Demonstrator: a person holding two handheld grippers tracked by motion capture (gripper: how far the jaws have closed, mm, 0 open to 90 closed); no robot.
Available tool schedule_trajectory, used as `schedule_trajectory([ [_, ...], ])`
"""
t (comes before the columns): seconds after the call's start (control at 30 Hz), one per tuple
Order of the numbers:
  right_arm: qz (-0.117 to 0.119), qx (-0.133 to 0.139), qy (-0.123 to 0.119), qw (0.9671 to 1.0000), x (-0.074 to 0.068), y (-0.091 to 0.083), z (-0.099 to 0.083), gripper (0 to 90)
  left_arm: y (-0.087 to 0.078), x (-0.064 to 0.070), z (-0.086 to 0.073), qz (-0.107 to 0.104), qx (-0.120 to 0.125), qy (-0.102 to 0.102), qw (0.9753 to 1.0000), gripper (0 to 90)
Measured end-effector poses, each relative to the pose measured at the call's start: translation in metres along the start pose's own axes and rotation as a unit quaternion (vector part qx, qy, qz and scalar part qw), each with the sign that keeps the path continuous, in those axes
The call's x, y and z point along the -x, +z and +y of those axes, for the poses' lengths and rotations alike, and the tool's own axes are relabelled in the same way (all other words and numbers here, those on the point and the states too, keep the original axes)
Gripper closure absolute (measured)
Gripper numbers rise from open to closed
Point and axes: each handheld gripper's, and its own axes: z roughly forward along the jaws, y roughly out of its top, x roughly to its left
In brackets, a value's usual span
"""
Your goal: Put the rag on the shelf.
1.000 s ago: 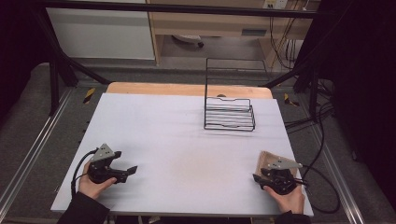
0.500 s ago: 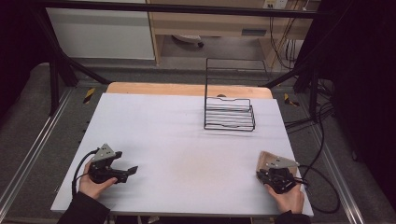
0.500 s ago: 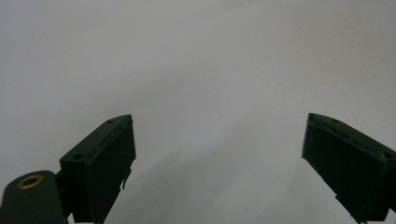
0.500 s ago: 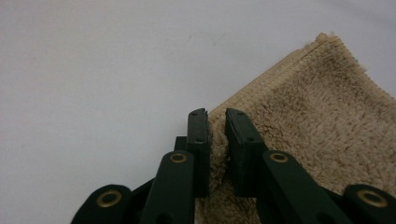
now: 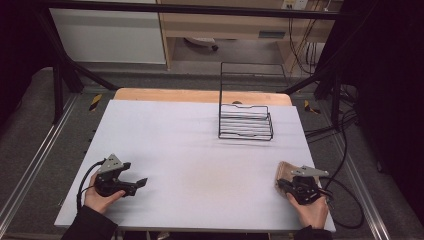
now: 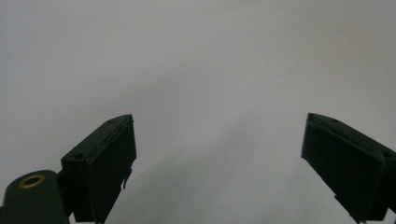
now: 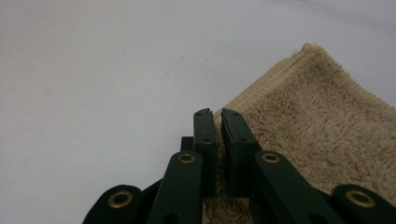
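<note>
Right claw (image 7: 218, 122) pinched narrow on the tan towel (image 5: 286, 172) at desk's (image 5: 200, 145) near right corner, well nearer than the wire rack (image 5: 246, 122); left claw (image 6: 219, 154) wide, over bare desk.

Fuzzy tan terry towel (image 7: 317, 116), matt white table (image 5: 190, 145), black wire rack (image 5: 245, 122).

We find no text, number or brand that can be read in any view. A small pale label (image 5: 268, 34) sits on the wooden furniture behind the worktop (image 5: 165, 130), but it is too small and blurred for us to make out.
</note>
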Motion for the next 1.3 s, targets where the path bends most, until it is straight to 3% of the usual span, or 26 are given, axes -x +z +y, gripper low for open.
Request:
schedule_trajectory([
  [0.27,0.010,0.029,0.020,0.9993,0.000,-0.006,0.009,85.8,0.000,0.000,0.000,0.001,-0.002,0.001,1.0000,9.9],
  [0.73,0.040,0.053,0.022,0.9976,-0.015,-0.005,0.030,86.0,0.000,0.000,0.000,0.002,-0.002,0.002,1.0000,10.0],
  [0.97,0.064,0.064,0.017,0.9957,-0.037,0.006,0.050,86.1,0.000,0.000,0.000,0.003,-0.002,0.000,1.0000,10.0],
  [1.3,0.100,0.063,-0.017,0.9928,-0.078,0.031,0.073,86.1,-0.001,-0.001,0.000,0.004,0.000,0.001,1.0000,10.0],
])
